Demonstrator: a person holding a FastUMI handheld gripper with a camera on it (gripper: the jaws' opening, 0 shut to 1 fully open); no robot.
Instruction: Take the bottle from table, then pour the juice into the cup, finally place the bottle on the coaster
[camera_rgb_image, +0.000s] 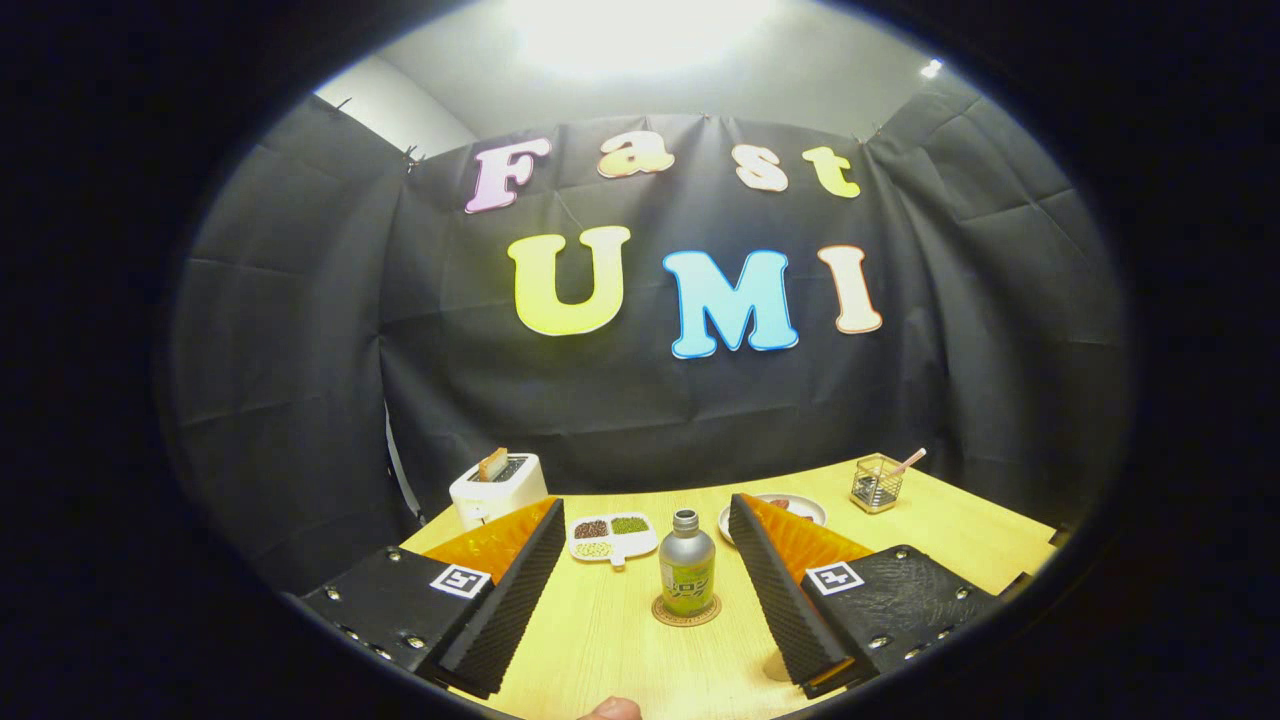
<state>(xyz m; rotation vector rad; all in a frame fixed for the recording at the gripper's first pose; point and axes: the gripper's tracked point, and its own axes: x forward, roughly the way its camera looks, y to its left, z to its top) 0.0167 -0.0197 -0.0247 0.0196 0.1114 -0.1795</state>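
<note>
Gripper view. Partly hidden: the plate (800, 508) beyond the right finger, with only its far rim and a bit of reddish food clear of the fingertip; the food cannot be identified. A pale rounded shape low beside the right finger's inner edge may be the cup, but too little shows to tell. A fingertip of the person (612, 709) pokes in, cut off, at the near edge of the table (620, 640). The toaster (497, 486) stands at the far left corner, its base cut by the left finger; a slice of bread sticks up from its slot. Gripper (642, 525): jaws wide open, holding nothing and touching nothing; both fingers are clear of the bottle with table showing on either side. Bottle (687, 566): upright, silver body with a green label, cap off or open top hard to judge; it stands on the round coaster (686, 610), between the fingers and slightly nearer the right one. Just beyond the bottle, to its left, lies a white divided dish (612, 538) with three portions of grains or beans, dark, green and pale. At the far right of the table sits a small clear holder (877, 483) with a pinkish stick leaning out of it, well apart from the bottle. Nothing stands between the fingers and the bottle.
</note>
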